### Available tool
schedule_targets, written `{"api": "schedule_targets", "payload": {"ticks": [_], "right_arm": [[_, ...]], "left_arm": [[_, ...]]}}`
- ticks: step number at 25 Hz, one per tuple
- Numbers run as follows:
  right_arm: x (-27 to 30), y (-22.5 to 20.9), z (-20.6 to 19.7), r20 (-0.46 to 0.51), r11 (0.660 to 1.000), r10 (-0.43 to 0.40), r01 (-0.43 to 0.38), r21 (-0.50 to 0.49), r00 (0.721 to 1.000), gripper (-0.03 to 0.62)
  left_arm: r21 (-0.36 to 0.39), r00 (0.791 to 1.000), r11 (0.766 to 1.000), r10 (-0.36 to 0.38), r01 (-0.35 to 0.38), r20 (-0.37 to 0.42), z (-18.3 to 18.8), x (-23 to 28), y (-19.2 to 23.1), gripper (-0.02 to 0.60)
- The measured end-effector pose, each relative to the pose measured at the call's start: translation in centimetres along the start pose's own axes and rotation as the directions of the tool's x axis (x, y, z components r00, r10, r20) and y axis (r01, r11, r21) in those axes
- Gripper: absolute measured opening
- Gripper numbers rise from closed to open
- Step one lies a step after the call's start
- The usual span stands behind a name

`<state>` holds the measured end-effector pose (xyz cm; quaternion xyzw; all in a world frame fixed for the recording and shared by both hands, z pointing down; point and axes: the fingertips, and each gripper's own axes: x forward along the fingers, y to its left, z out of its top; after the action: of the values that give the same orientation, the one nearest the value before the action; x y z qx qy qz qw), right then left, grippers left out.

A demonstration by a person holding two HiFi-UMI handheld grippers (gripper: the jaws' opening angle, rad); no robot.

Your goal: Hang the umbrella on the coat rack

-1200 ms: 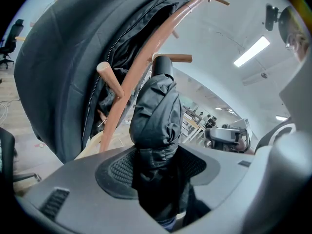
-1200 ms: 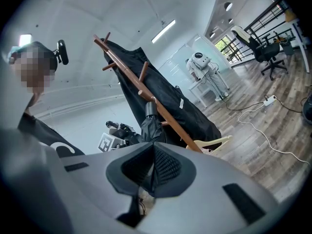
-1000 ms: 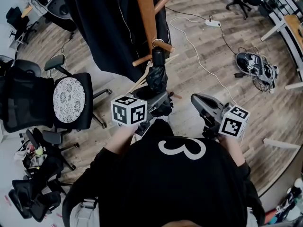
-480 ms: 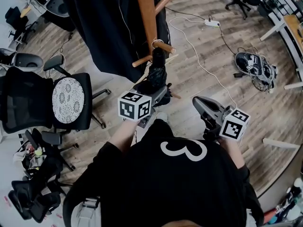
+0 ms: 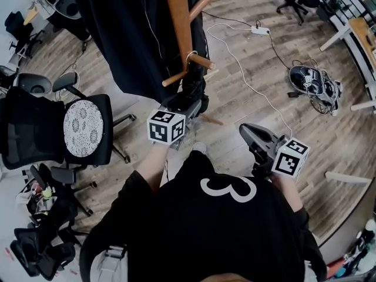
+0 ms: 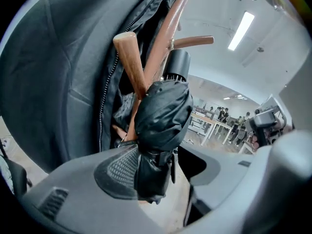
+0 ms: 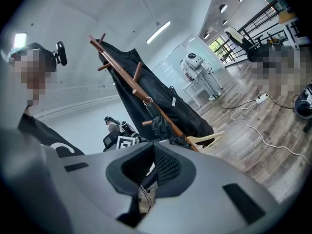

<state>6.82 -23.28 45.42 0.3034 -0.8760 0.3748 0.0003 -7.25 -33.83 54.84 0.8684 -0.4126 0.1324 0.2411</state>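
Note:
The black folded umbrella (image 5: 191, 90) hangs by its wrist loop from a lower peg (image 5: 198, 60) of the wooden coat rack (image 5: 178, 22). My left gripper (image 5: 187, 108) sits just below it, under its marker cube. In the left gripper view the umbrella (image 6: 163, 116) stands between the jaws of the left gripper (image 6: 161, 177). Its lower end rests against the left pad (image 6: 117, 172), and a strip of floor shows beside the other jaw, so the gripper is open. My right gripper (image 5: 247, 129) is held low and apart at the right, shut and empty (image 7: 155, 162).
A long black coat (image 5: 126, 34) hangs on the rack's left side. A black office chair (image 5: 82, 125) stands to the left. A white cable with a power strip (image 5: 258, 30) and a heap of gear (image 5: 314, 80) lie on the wooden floor at the right.
My left gripper has moved forward, closer in under the rack and the hanging umbrella. The right gripper has stayed about where it was.

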Motion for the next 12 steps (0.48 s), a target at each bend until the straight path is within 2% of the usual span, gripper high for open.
{"api": "schedule_targets", "payload": {"ticks": [12], "right_arm": [[-0.8, 1.0, -0.7, -0.004, 1.000, 0.012, -0.012, -0.002, 1.000, 0.026]], "left_arm": [[0.030, 1.000, 1.000, -0.006, 0.006, 0.000, -0.4, -1.7, -1.0, 0.245]]}}
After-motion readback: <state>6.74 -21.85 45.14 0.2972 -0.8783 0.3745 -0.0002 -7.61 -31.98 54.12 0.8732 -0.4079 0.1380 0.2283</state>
